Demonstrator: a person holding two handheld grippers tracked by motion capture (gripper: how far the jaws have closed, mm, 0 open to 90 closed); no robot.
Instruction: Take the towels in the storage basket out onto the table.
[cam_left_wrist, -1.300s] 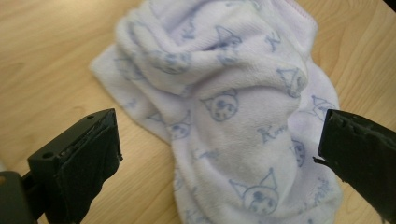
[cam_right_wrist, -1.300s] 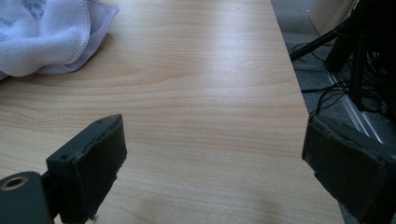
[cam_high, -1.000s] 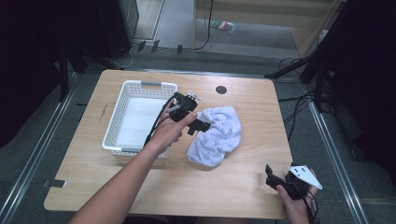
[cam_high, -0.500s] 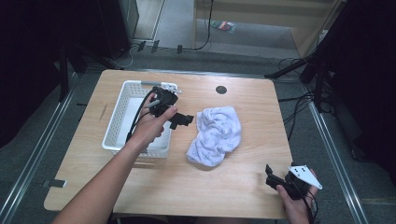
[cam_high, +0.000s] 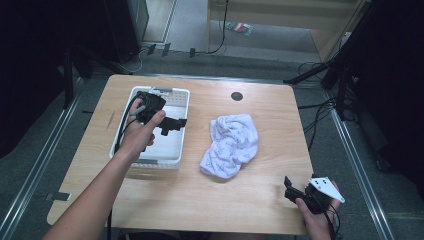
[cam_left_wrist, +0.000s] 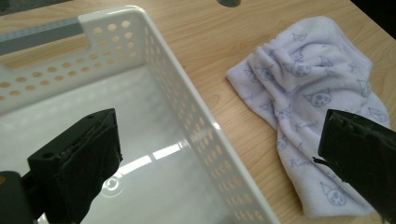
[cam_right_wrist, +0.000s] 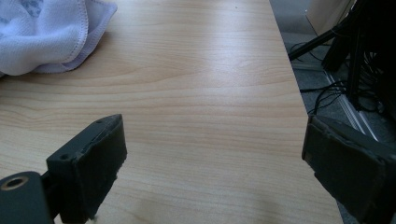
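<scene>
The towel (cam_high: 230, 145) lies crumpled on the table (cam_high: 260, 200), a little right of the tabletop's middle — pale lilac-white cloth printed with small cartoon faces, bunched into soft folds. In the high view its long axis runs from about 1 o'clock at the far end to 7 o'clock at the near end, the broader, puffier part lying far and the narrower tail pointing toward the person's side. In the left gripper view the towel (cam_left_wrist: 308, 107) spreads from the upper middle down to the lower right, one edge close beside the basket's wall but apart from it. The white perforated basket (cam_high: 175, 162) stands at 9 o'clock from the towel, near it, its long side running toward the far edge of the table; its glossy floor (cam_left_wrist: 140, 154) shows bare. The left gripper (cam_high: 171, 124) hangs above the basket, over its right wall, its jaws aimed toward 3 o'clock at the towel — they stand wide apart with nothing between them, one over the basket's floor and the other over the cloth. The right gripper (cam_high: 292, 187) sits at 5 o'clock from the towel, well apart from it, near the table's near-right corner; its jaws are also spread wide and empty, with bare wood between them and a towel corner (cam_right_wrist: 51, 37) at 11 o'clock in its own view. A dark round hole (cam_high: 237, 96) marks the table at 12 o'clock from the towel.
</scene>
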